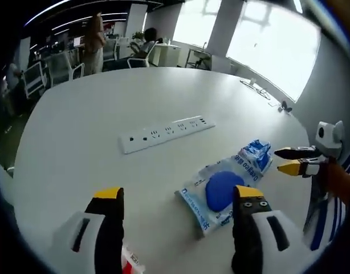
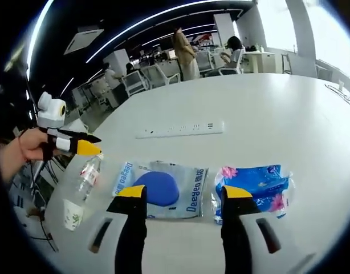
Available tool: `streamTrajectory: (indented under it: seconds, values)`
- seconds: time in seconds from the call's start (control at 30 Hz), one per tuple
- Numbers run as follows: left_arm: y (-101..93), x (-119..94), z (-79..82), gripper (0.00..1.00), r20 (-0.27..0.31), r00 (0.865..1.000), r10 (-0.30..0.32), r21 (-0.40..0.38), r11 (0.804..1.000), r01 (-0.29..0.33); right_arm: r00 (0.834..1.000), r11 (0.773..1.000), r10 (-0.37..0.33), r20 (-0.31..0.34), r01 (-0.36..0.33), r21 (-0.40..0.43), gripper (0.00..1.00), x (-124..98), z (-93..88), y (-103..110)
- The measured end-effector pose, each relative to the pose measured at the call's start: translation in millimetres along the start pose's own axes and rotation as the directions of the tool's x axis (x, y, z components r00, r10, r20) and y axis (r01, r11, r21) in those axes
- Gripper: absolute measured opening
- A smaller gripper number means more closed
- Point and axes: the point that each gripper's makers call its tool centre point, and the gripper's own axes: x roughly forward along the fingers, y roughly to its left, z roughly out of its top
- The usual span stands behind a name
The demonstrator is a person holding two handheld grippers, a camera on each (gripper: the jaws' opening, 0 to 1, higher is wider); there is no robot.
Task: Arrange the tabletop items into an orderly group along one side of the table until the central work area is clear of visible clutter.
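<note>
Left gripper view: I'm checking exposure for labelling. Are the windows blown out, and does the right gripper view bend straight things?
Left gripper view: the windows are blown white, no detail outside. Right gripper view: the fisheye bows the power strip and the table edge.

Open white table (image 1: 78,131) stretches ahead of my grippers, clear beyond the power strip (image 1: 166,133) lying across its middle. Nearer me, a clear packet with a blue disc (image 2: 158,185), a blue tissue pack (image 2: 255,188) and a toppled plastic bottle (image 2: 84,188) crowd the near edge.

Blue-pad pkg (image 2: 159,188) flat, tissue pack (image 2: 255,185) beside, bottle (image 2: 84,188) lying, pwr strip (image 2: 180,129) behind
</note>
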Motion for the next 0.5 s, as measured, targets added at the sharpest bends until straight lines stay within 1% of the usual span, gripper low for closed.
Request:
streamTrajectory:
  seconds: [0.23, 0.4, 0.5]
  values:
    - [-6.2, -15.8, -3.3, 0.92, 0.009, 1.000, 0.000, 0.010, 1.000, 0.000, 1.000, 1.000, 0.011, -0.002, -0.011, -0.016, 0.55, -8.3, 1.6, 6.1]
    - [-11.2, -28.2, -5.3, 0.94, 0.009, 1.000, -0.001, 0.031, 1.000, 0.001, 1.000, 0.999, 0.021, -0.003, -0.021, -0.028, 0.57, -14.0, 2.0, 11.6]
    - [-16.9, -37.8, -4.5, 0.95, 0.025, 1.000, -0.007, 0.037, 0.999, 0.007, 1.000, 0.999, 0.029, -0.004, -0.029, -0.035, 0.58, -16.7, 1.8, 15.0]
